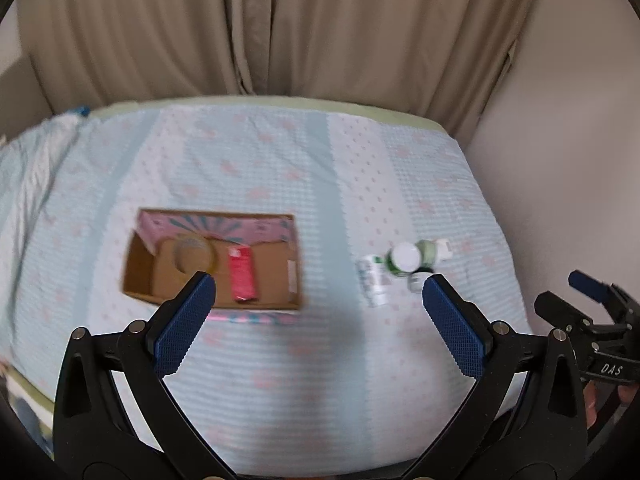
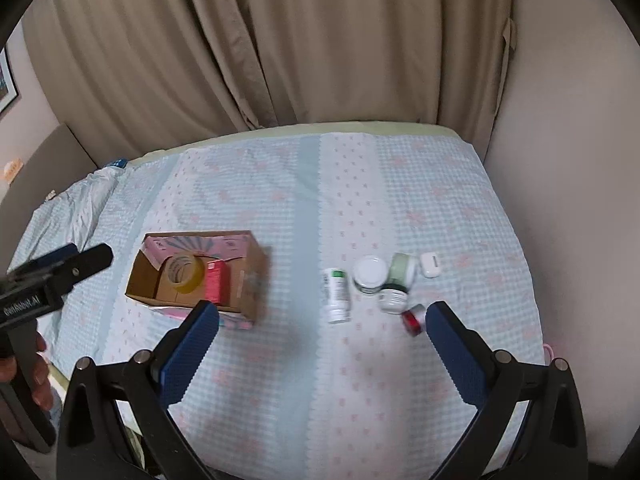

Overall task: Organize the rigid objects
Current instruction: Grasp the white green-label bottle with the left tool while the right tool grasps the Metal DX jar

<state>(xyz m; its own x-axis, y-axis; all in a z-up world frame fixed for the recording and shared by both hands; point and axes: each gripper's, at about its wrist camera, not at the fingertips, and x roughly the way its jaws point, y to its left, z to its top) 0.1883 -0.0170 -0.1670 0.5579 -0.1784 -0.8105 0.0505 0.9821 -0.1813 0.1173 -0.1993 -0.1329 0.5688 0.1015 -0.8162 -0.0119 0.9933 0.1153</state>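
Showing only rightward: red tin (image 2: 414, 319) beside white case (image 2: 430, 265).

Bedroom: quilted bed (image 2: 304, 216), curtains (image 2: 280, 40).

"DAS" in white letters on the right gripper (image 1: 591, 306) body, seen at the right edge of the left wrist view. "GenRobot.AI", white on black, on the left gripper (image 2: 60, 264) body, left of the box (image 2: 256, 276) in the right wrist view. White tube (image 2: 337, 294) right of the box has a green label w/ small print, too blurred to read. Other jars: no legible text.
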